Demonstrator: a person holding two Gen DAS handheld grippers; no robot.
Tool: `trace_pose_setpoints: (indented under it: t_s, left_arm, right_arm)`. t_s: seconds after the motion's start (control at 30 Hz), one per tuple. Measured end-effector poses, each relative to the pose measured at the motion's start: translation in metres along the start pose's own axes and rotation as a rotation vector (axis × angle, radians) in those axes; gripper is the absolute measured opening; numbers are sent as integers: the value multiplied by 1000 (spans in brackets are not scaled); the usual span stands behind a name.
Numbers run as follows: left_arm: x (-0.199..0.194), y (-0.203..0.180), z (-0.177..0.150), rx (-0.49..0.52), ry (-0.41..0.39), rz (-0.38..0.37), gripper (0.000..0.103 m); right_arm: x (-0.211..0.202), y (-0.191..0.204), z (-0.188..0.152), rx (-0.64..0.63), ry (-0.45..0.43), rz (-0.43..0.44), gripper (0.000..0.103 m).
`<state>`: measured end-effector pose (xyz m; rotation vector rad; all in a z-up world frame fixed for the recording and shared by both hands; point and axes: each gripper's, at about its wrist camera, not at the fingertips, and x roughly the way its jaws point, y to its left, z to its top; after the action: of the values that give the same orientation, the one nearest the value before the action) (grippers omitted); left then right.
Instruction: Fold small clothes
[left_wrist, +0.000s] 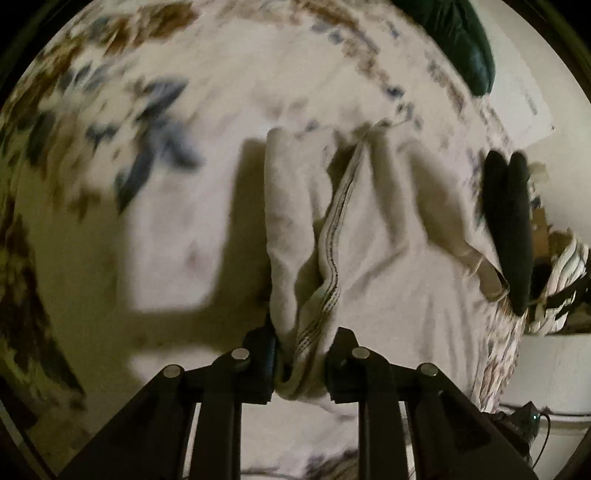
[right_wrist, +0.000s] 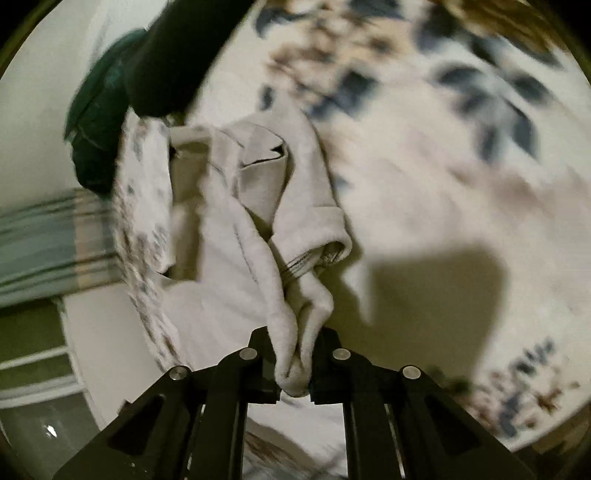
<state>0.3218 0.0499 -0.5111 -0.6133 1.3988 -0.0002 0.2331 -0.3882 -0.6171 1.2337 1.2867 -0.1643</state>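
A small pale grey garment (left_wrist: 373, 229) with a striped hem hangs bunched between both grippers above a floral bedsheet (left_wrist: 166, 110). My left gripper (left_wrist: 301, 363) is shut on one bunched edge of it. My right gripper (right_wrist: 293, 373) is shut on another bunched edge of the garment (right_wrist: 258, 229). The right gripper's dark fingers (left_wrist: 509, 221) show at the right of the left wrist view, pinching the cloth. The garment's far part trails toward the bed edge.
The floral bedsheet (right_wrist: 461, 166) fills most of both views. A dark green pillow (left_wrist: 461, 40) lies at the far edge, also in the right wrist view (right_wrist: 99, 122). A striped cloth (right_wrist: 48, 240) lies beside the bed. Cables (left_wrist: 524, 417) lie on the floor.
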Motion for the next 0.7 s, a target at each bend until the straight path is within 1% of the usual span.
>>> trace_pose_setpoints:
  t_s: [0.07, 0.1, 0.13, 0.17, 0.2, 0.23, 0.27, 0.33, 0.37, 0.4, 0.43, 0.47, 0.5, 0.53, 0.57, 0.6, 0.67, 0.7]
  left_arm:
    - [1, 13, -4, -23, 44, 9, 27]
    - [-3, 18, -4, -33, 53, 8, 30]
    - [-9, 20, -3, -26, 49, 17, 35]
    - [-16, 20, -3, -9, 44, 35, 37]
    - [-29, 18, 0, 23, 27, 47, 37]
    - [-39, 16, 0, 45, 13, 53, 39]
    - [-46, 13, 3, 66, -1, 68, 41]
    - [-59, -2, 17, 124, -39, 65, 44]
    - [-60, -11, 23, 154, -51, 89, 45]
    - [-59, -26, 35, 193, -76, 85, 45]
    - [-56, -35, 43, 213, -89, 70, 45]
    - [-50, -47, 53, 238, -106, 73, 45]
    - [-39, -64, 66, 274, -115, 47, 46]
    - [-30, -72, 74, 297, -108, 46, 46]
    - [-16, -83, 83, 317, -102, 62, 46]
    - [4, -96, 94, 346, -79, 53, 46]
    - [34, -111, 110, 383, -54, 111, 46]
    - [46, -117, 116, 408, -50, 118, 46]
  right_arm:
    - [5, -15, -5, 15, 48, -29, 13]
    - [6, -20, -4, 31, 68, -64, 24]
    - [5, -21, -3, 29, 78, -98, 34]
    - [-3, -20, -1, 10, 69, -120, 38]
    - [-12, -18, -1, -11, 52, -135, 45]
    - [-22, -14, 1, -44, 31, -163, 47]
    - [-33, -4, 4, -87, 7, -192, 47]
    - [-48, 20, 13, -182, -28, -214, 47]
    - [-51, 33, 18, -230, -37, -220, 47]
    - [-50, 51, 25, -270, -42, -214, 47]
    - [-48, 68, 32, -302, -46, -207, 47]
    - [-45, 82, 41, -336, -56, -204, 47]
    - [-38, 97, 50, -370, -59, -200, 47]
    - [-34, 106, 58, -395, -60, -200, 47]
    - [-27, 118, 68, -420, -67, -212, 47]
    - [-12, 135, 75, -438, -62, -227, 47]
    - [8, 151, 98, -446, -55, -254, 47]
    - [17, 156, 109, -446, -46, -258, 47]
